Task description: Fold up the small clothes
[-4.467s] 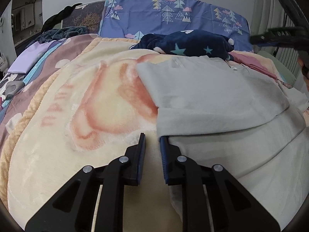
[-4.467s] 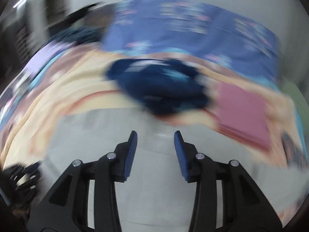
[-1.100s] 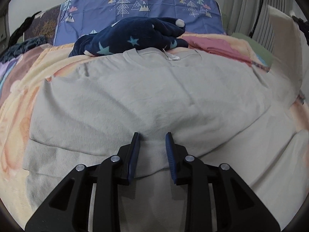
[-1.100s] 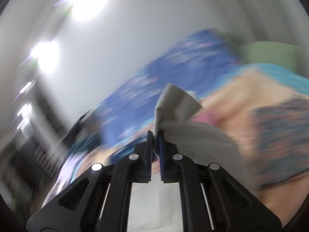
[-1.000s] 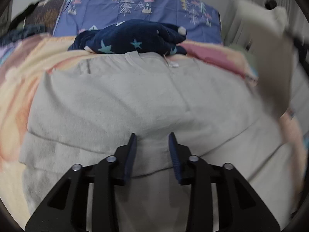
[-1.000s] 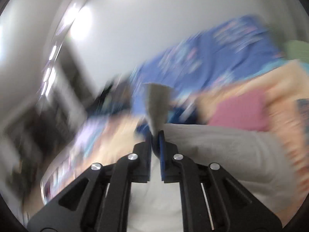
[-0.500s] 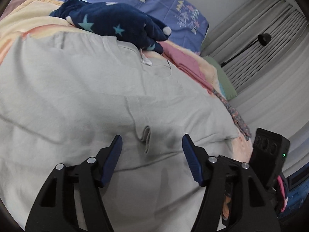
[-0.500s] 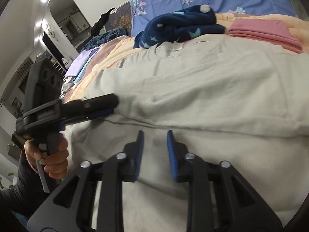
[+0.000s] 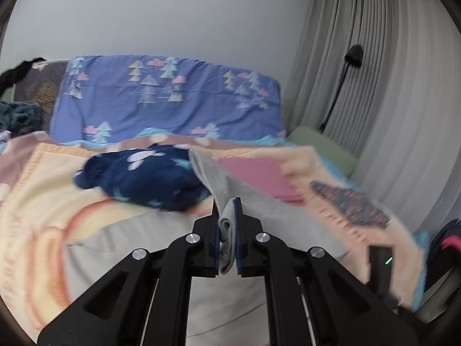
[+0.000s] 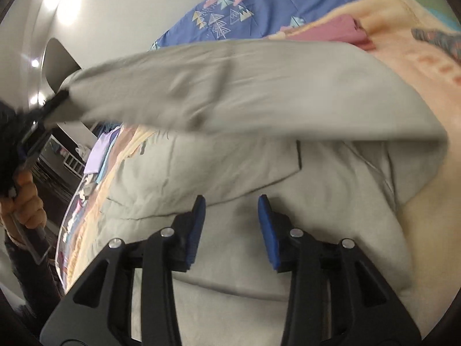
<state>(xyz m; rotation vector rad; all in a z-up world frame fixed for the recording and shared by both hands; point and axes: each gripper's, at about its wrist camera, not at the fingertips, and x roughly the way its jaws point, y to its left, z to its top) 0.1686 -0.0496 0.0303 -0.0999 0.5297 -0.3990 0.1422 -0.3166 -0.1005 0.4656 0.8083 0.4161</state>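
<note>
A: Left wrist view: your left gripper [image 9: 226, 225] has just closed and pinches a bunched fold of the grey shirt [image 9: 259, 201], frame centre.

B: And the right gripper [image 10: 230, 222]?

A: Just opening, nothing between its jaws, over the shirt on the bed [image 10: 417, 66]. The cloth looks soft and limp; grip hems.

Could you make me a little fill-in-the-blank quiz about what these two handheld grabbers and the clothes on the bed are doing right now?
1. The left gripper is shut on a bunched fold of the ____ fleece garment.
2. The right gripper has just been opening, and between its blue pads there is ____.
3. The folded pink cloth lies on the peach blanket beside a dark ____ plush garment with star shapes.

Missing words: grey; nothing; navy blue
</note>
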